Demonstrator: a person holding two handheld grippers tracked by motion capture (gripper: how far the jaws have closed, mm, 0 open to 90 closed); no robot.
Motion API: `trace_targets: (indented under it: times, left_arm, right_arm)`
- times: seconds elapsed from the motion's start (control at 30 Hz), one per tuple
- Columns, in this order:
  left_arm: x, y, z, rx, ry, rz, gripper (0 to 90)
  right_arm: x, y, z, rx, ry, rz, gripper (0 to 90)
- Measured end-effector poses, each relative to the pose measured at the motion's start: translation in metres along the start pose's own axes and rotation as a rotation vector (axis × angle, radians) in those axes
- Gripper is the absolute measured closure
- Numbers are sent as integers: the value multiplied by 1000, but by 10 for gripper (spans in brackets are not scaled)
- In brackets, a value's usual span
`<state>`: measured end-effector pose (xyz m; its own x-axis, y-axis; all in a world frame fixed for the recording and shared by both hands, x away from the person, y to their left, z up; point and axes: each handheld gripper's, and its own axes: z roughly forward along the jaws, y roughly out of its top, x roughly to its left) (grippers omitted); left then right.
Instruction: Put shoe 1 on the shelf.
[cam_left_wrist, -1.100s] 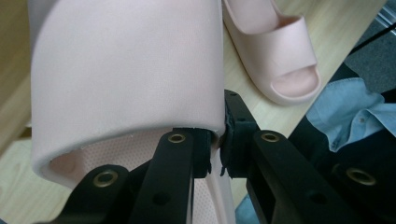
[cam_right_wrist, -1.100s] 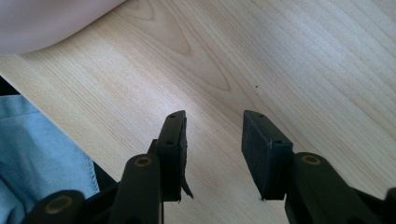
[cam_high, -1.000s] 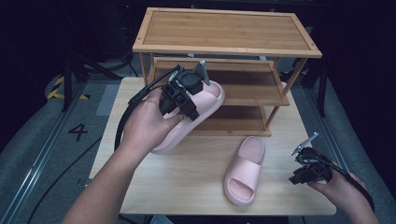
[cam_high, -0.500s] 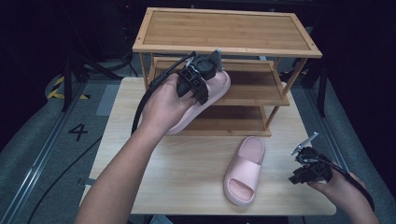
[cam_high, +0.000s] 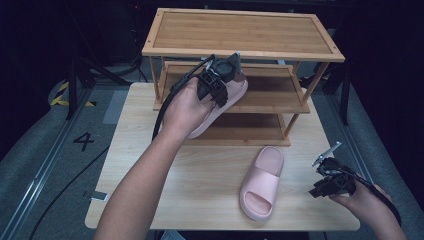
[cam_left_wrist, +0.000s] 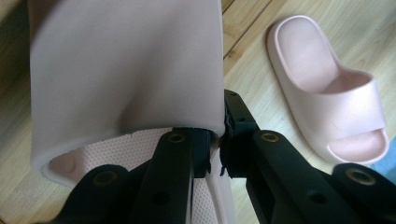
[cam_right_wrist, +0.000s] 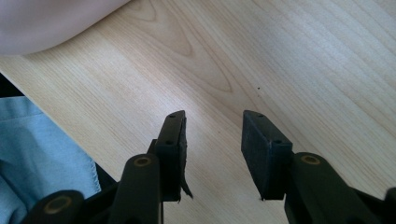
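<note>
My left gripper (cam_high: 216, 95) is shut on the strap edge of a pink slipper (cam_high: 231, 97) and holds it tilted in the air at the front of the wooden rack's middle shelf (cam_high: 272, 92). In the left gripper view the pads (cam_left_wrist: 198, 144) pinch the strap's rim (cam_left_wrist: 126, 70). A second pink slipper (cam_high: 262, 182) lies flat on the table (cam_high: 200, 185), toe opening toward the near edge, and appears at the right in the left gripper view (cam_left_wrist: 327, 102). My right gripper (cam_high: 327, 182) rests low at the table's near right corner, open and empty (cam_right_wrist: 212, 149).
The three-tier wooden rack (cam_high: 240, 35) stands at the back of the table. A black cable (cam_high: 167, 107) trails from the left gripper. Light blue cloth (cam_right_wrist: 37, 154) hangs past the table's near edge. A pink slipper's edge (cam_right_wrist: 51, 23) lies beyond the right gripper's jaws.
The left hand has carried the held slipper rightward and toward the rack, from over the table's left part to the middle shelf's front. The right hand has stayed put.
</note>
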<state>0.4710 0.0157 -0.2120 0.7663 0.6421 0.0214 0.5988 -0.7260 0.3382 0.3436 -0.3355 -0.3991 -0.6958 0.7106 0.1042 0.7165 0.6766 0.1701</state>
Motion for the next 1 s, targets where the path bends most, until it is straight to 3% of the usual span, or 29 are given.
trace_targets:
  times: [0.1, 0.2, 0.23, 0.27, 0.3, 0.4, 0.5, 0.57, 0.6, 0.63, 0.7, 0.77, 0.9, 1.0]
  left_arm:
    - [2, 1, 4, -5, 4, -10, 831]
    - [2, 1, 8, -14, 40, -20, 829]
    - [4, 1, 8, -15, 56, 1, 830]
    - [3, 1, 9, -13, 56, -24, 828]
    - [4, 2, 10, -10, 66, -8, 823]
    - [3, 2, 10, -11, 88, -18, 785]
    - [3, 2, 11, -13, 108, -22, 691]
    - [3, 2, 10, -10, 94, -22, 652]
    - [1, 1, 10, -21, 90, -45, 630]
    - [2, 0, 8, -20, 86, -31, 610]
    - [-1, -4, 3, -44, 54, -70, 583]
    - [-2, -8, -2, -56, 43, -66, 561]
    - [-5, -24, -14, -59, 19, -59, 539]
    - [-4, -39, -24, -43, 8, -95, 535]
  right_arm:
    - [0, 0, 0, 4, 3, 0, 606]
    - [1, 1, 1, 2, 7, -8, 603]
    - [2, 1, 1, 3, 8, -6, 602]
    - [3, 1, 1, 4, 9, -9, 600]
    - [3, 1, 1, 3, 11, -9, 599]
    - [5, 2, 0, 4, 14, -18, 596]
    - [6, 2, 0, 3, 15, -22, 588]
    - [6, 2, 0, 4, 13, -20, 583]
    - [6, 2, 1, 4, 13, -20, 583]
    - [6, 2, 0, 5, 12, -20, 583]
    - [6, 2, 0, 4, 12, -19, 583]
    - [6, 2, 0, 3, 12, -21, 581]
    - [6, 4, 0, 1, 11, -23, 579]
    - [7, 7, 1, 4, 13, -27, 577]
